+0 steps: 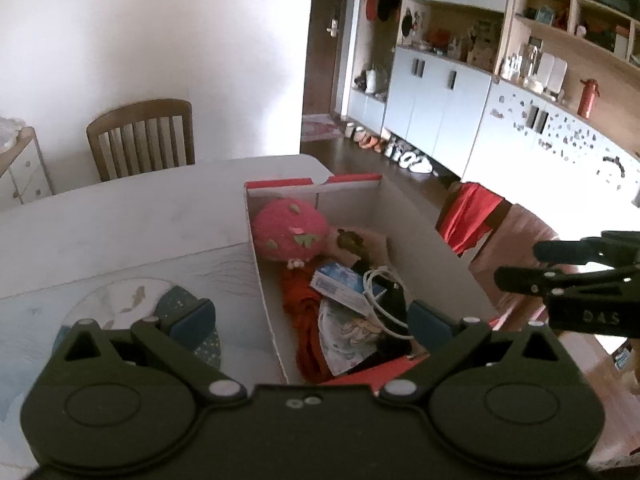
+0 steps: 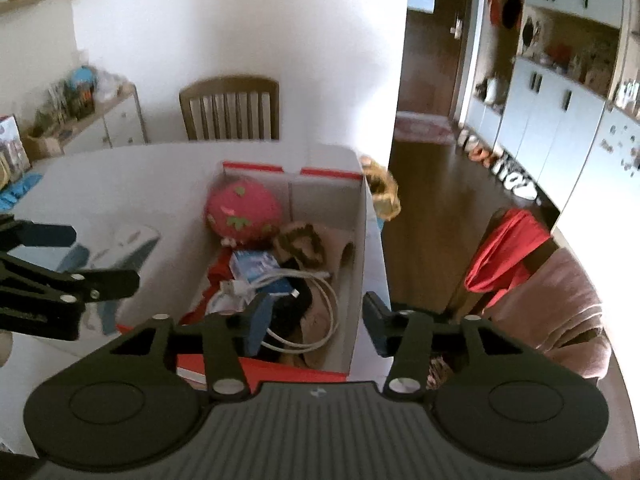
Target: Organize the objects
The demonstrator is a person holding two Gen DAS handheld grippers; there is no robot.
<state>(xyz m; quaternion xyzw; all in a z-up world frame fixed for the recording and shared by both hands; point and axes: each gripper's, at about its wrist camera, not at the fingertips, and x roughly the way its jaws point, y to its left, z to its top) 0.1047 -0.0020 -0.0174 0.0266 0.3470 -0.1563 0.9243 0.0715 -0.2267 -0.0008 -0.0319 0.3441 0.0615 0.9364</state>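
The white cardboard box with red flaps (image 1: 420, 240) stands on the pale table (image 1: 120, 216), and the things to organize are lying inside it. The left gripper (image 1: 310, 320) hovers over its near end with the jaws wide apart and nothing between them. The right gripper (image 2: 316, 326) is also spread and empty, over the box's right wall.

In the left wrist view, the pink strawberry-shaped plush toy (image 1: 290, 230) lies at about 12 o'clock in the box. It looks soft and light, so I think a pinch across its round body would hold well. The small blue and white carton (image 1: 344, 282) sits near the middle, stiff and light (best taken by its two long sides). The white coiled cable (image 1: 386, 304) at 4 o'clock is floppy and may slip or tangle; grasping several loops together seems safer. The red cloth (image 1: 308, 320) under them is limp.
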